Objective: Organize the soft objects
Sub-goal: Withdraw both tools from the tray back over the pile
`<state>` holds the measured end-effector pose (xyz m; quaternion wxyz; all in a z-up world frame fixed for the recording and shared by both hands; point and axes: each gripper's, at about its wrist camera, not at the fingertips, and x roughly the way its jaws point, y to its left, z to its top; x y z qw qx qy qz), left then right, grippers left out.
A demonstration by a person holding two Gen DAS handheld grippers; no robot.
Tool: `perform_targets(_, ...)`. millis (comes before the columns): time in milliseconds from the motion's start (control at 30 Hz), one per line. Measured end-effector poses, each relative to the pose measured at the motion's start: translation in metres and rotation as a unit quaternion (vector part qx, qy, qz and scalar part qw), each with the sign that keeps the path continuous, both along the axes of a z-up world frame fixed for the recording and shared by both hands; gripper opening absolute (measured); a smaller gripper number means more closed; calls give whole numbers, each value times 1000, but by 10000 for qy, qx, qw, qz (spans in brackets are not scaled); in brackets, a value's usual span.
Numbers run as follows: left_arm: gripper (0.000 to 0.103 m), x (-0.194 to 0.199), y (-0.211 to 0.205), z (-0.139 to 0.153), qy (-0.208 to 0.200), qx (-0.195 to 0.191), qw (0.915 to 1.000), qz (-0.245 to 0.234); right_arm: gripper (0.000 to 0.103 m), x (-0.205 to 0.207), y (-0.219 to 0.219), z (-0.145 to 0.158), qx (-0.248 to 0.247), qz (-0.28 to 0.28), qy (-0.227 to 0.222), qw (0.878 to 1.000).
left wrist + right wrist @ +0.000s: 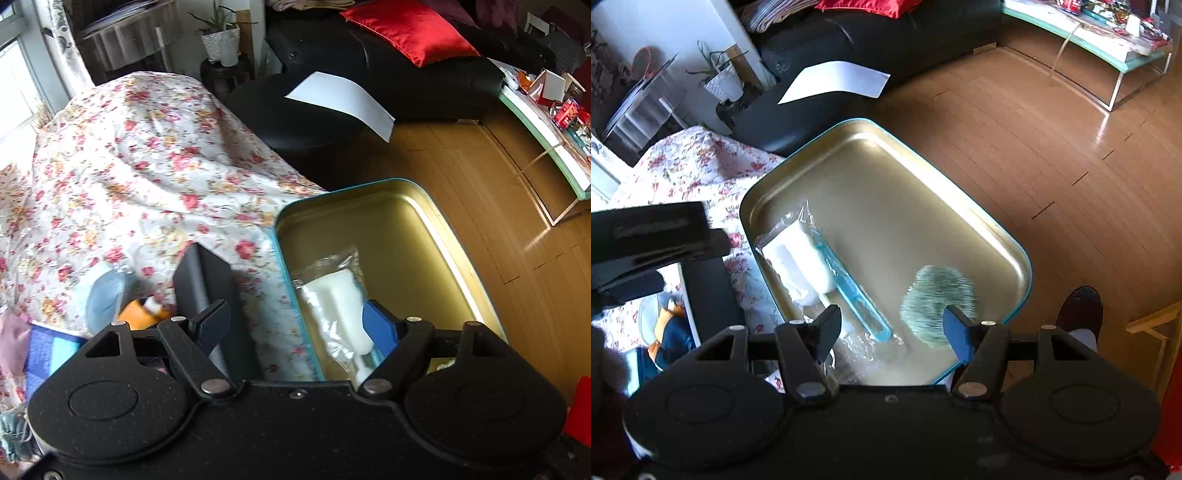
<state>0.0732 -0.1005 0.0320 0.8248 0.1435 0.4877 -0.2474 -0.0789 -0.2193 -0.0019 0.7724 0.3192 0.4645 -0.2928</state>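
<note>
tin far half bare | near half: wrapped sponge, blue brush, green puff

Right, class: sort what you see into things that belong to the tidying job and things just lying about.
Belongs to the job: gold tin, wrapped white foam piece, fuzzy green-grey pad, both grippers.

Just lying about: red cushion, white paper, potted plant, glass table.
</note>
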Motion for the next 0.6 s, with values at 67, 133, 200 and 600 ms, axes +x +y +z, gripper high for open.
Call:
perform_targets(67,75,0,10,3,-27,0,10000,31,62,2,2,-1,-13,73,40,10000)
perform_targets(133,75,-1,20,7,-47,-12,10000,66,63,2,2,-2,-5,155,67,9999)
perform_targets(200,75,0,31,10,-54,-28,9999,94,63,4,4,-3,-8,222,107,9997)
perform_targets(600,76,1,122,15,-141,226,9986,464,68,8,20,-3,-7,801,71,9968)
